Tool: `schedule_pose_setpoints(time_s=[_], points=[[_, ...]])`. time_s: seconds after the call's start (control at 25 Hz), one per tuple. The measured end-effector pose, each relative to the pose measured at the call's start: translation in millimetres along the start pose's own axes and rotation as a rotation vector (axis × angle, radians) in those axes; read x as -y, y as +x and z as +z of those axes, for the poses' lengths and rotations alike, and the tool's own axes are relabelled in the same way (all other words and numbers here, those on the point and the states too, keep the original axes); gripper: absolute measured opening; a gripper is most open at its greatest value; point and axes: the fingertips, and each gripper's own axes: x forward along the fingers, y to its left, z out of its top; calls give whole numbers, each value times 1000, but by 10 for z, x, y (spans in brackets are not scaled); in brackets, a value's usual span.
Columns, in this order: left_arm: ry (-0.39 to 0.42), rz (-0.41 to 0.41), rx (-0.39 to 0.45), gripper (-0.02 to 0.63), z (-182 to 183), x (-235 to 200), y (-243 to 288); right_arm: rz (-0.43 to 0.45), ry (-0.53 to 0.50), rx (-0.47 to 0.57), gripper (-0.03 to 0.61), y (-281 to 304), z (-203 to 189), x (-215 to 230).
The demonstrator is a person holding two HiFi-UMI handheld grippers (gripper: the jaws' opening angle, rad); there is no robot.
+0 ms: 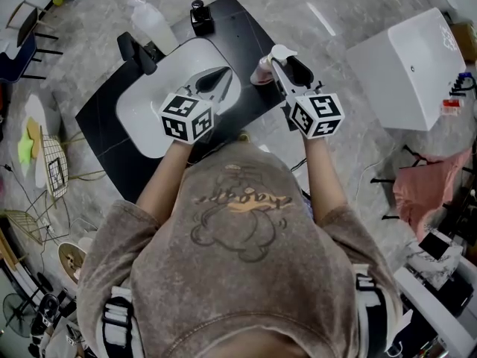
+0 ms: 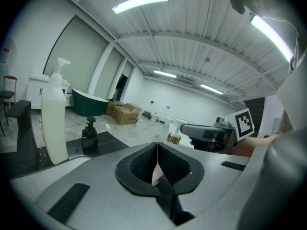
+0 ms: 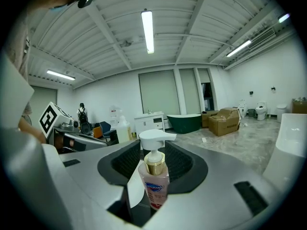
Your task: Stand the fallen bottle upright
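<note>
A small pump bottle [image 3: 154, 182] with pink liquid, a gold collar and a white pump head stands upright between the pads of my right gripper [image 3: 152, 152], which is shut on its body. In the head view this bottle [image 1: 263, 71] is at the right edge of the black table [image 1: 246, 28], at the tip of my right gripper [image 1: 285, 60]. My left gripper [image 1: 216, 79] hovers over the white basin [image 1: 145, 107]. Its pads [image 2: 144, 164] meet and hold nothing. From the left gripper view the bottle's pump head [image 2: 176, 127] shows to the right.
A tall white pump bottle [image 1: 153, 24] [image 2: 53, 121] and a small dark pump bottle [image 1: 200, 17] [image 2: 89, 137] stand at the table's far side. A black fixture [image 1: 136, 51] sits by the basin. A white cabinet [image 1: 410, 66] stands to the right on the floor.
</note>
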Motion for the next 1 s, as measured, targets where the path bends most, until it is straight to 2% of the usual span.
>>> schedule_pose_setpoints(time_s=[0.28, 0.8, 1.0], points=[[3, -22, 28, 20, 114, 69, -22, -28, 9, 3, 166, -183, 11, 66], [6, -35, 60, 20, 30, 135, -110, -95, 99, -35, 164, -666, -355, 159], [-12, -26, 75, 20, -40, 136, -128, -101, 122, -34, 134, -781, -507, 128]])
